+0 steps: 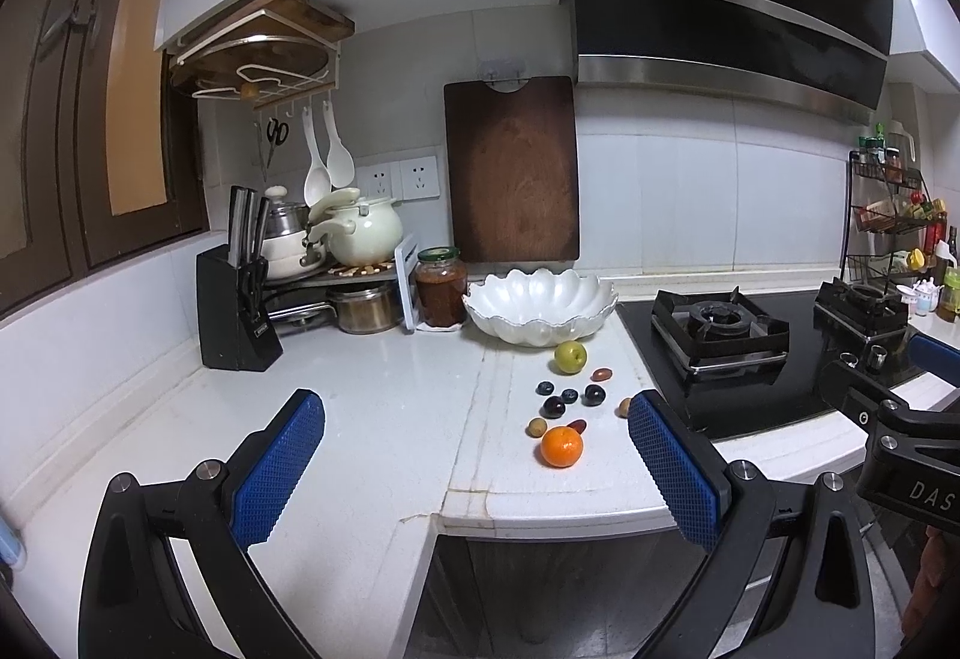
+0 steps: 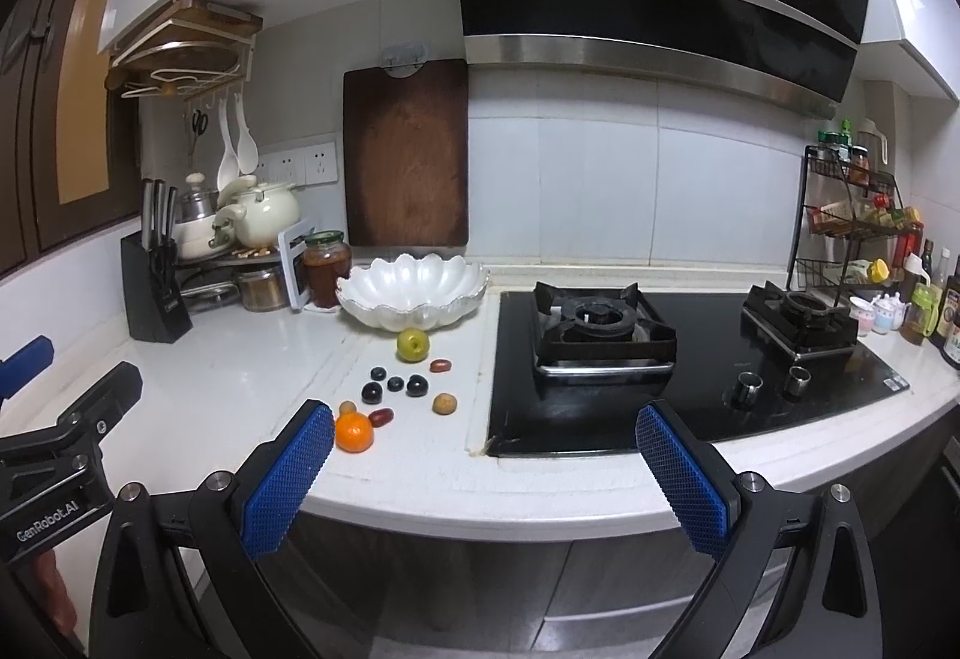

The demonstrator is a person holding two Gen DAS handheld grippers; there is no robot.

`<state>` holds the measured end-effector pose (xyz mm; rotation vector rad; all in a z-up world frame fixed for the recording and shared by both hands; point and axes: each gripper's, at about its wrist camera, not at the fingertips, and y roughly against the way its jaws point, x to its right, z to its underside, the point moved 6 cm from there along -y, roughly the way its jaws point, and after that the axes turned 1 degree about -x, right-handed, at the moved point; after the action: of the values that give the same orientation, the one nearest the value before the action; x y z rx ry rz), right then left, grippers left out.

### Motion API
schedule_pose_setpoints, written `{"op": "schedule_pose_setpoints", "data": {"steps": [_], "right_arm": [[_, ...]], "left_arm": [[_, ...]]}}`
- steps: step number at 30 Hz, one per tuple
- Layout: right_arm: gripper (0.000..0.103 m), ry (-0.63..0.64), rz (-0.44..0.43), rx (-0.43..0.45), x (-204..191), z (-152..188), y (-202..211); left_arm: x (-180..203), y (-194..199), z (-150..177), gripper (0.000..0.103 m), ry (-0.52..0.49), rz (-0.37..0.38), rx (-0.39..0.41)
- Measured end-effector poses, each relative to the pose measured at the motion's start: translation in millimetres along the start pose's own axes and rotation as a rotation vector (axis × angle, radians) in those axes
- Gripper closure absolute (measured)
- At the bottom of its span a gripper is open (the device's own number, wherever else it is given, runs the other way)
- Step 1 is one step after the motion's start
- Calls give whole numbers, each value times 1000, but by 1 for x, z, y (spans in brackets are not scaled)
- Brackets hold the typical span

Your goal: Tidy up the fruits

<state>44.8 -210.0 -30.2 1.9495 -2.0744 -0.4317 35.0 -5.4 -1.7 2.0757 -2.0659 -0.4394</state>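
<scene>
**A:** On the white surface (image 1: 372, 419), left of the stove (image 2: 660, 359): fruit laid out loose. Orange (image 1: 562, 447) nearest the front edge, green apple (image 1: 570, 357) at the back, just in front of the white scalloped bowl (image 1: 540, 308). Bowl looks to hold nothing.

**B:** Small stuff between them?

**A:** Four dark round fruits (image 2: 395, 384) clustered mid-patch. Two reddish oblong ones, one beside the apple (image 2: 440, 365), one just beside the orange (image 2: 381, 417). Two tan round ones: one behind the orange (image 1: 536, 427), one off toward the stove (image 2: 444, 404). Can't tell what kinds they are.

**B:** Grippers?

**A:** Left gripper (image 1: 474, 455): jaws spread wide, holding nothing, hovering at the front edge, orange visible between the blue pads (image 1: 276, 470). Right gripper (image 2: 483, 470): jaws also wide apart, nothing held, aimed at the seam between surface and stove, fruit off its left finger.

**B:** Touching anything?

**A:** No. Both are apart from the fruit and bowl.

**B:** Background?

**A:** Jar (image 1: 441, 287) and knife block (image 1: 237, 308) left of the bowl, cutting board (image 1: 513, 167) against the wall behind it.
</scene>
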Motion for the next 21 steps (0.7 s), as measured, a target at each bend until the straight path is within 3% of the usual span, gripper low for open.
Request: {"op": "schedule_pose_setpoints", "data": {"steps": [21], "right_arm": [[1, -4, 5, 9, 4, -1, 1]], "left_arm": [[4, 3, 0, 0, -3, 5, 5]]}}
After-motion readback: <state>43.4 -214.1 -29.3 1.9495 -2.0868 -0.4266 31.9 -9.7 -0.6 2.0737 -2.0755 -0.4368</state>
